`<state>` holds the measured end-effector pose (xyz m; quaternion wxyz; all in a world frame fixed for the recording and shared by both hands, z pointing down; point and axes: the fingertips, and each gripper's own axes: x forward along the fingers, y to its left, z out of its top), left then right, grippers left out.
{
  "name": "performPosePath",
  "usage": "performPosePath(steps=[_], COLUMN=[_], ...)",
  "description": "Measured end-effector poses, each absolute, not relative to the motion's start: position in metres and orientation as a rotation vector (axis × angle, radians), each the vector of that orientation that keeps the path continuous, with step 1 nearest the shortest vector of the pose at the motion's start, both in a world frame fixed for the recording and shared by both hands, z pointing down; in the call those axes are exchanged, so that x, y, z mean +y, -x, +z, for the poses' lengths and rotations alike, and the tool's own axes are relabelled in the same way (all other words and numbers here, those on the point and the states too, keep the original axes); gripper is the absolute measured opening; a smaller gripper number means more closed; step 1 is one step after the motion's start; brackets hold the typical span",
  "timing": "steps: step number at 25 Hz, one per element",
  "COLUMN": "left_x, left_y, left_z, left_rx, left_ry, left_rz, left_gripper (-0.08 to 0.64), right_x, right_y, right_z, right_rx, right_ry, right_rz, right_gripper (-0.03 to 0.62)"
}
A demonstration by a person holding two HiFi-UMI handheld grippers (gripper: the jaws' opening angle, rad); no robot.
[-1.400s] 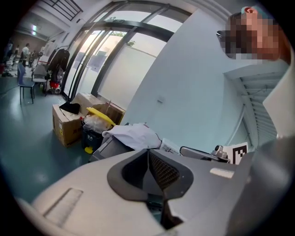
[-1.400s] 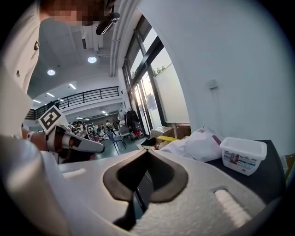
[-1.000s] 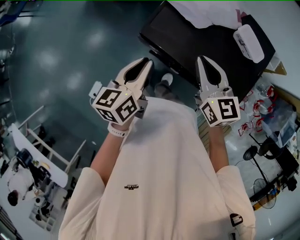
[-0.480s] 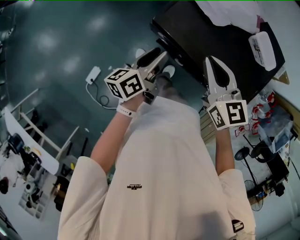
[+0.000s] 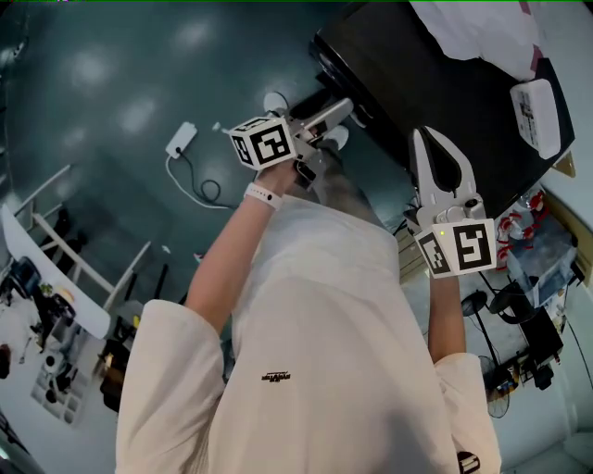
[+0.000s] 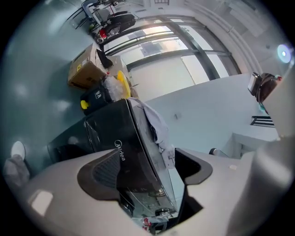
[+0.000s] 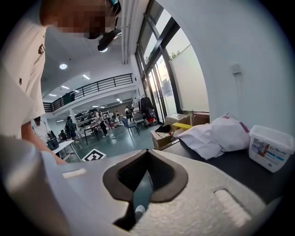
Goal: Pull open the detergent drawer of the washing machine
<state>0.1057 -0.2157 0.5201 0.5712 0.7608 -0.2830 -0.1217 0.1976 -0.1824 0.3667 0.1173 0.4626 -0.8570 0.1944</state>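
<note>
Grippers held up before a washing machine, its drawer unreached.
Black glossy front-loading washing machine [image 5: 435, 83] stands far right, and its detergent drawer cannot be told apart on the dark front panel. A crumpled white cloth [image 5: 473, 28] lies on its top. The left gripper [image 5: 335, 125] hangs near the machine's front without touching it. Its fingers [image 6: 99, 173] have just been opening and stand wide, with nothing between them. The right gripper [image 5: 435, 139], nearer and to the right, has its fingers [image 7: 170, 179] closed together on nothing. A white lidded plastic tub [image 5: 536, 104] sits right of the cloth.
</note>
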Motion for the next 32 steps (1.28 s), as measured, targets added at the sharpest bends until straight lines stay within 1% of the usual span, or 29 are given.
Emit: performPosePath(steps=[5, 9, 12, 17, 22, 24, 26, 29, 32], left_x=[-0.229, -0.240, -0.245, -0.251, -0.258, -0.258, -0.255, -0.253, -0.252], left_y=[-0.115, -0.117, -0.115, -0.119, -0.124, -0.125, -0.128, -0.134, -0.133], left_z=[0.538, 0.553, 0.570, 0.585, 0.589, 0.590, 0.587, 0.580, 0.580], left_rx=[-0.596, -0.575, -0.596, -0.572, -0.552, -0.540, -0.491, -0.438, -0.438], left_ry=[-1.749, -1.709, -1.683, -1.671, -1.656, -1.664, -1.629, -1.548, -1.549], left_rz=[-0.327, -0.349, -0.299, -0.287, -0.297, -0.291, -0.338, -0.414, -0.404], left_gripper=[0.441, 0.484, 0.520, 0.546, 0.550, 0.527, 0.471, 0.477, 0.474], right_x=[-0.184, -0.186, -0.187, -0.190, -0.190, -0.190, -0.191, -0.191, -0.192], right_y=[-0.197, -0.199, -0.203, -0.204, -0.202, -0.202, -0.202, -0.200, -0.197], right_z=[0.374, 0.376, 0.380, 0.384, 0.388, 0.389, 0.391, 0.392, 0.392], right_rx=[-2.482, -2.460, -2.440, -2.422, -2.406, -2.402, -2.398, -2.399, -2.405], right_ry=[-1.370, -1.389, -1.399, -1.415, -1.421, -1.424, -1.426, -1.425, -1.418], right_rz=[0.595, 0.607, 0.619, 0.634, 0.654, 0.661, 0.666, 0.671, 0.673], right_gripper=[0.002, 0.002, 0.002, 0.002, 0.002, 0.002, 0.002, 0.002, 0.002])
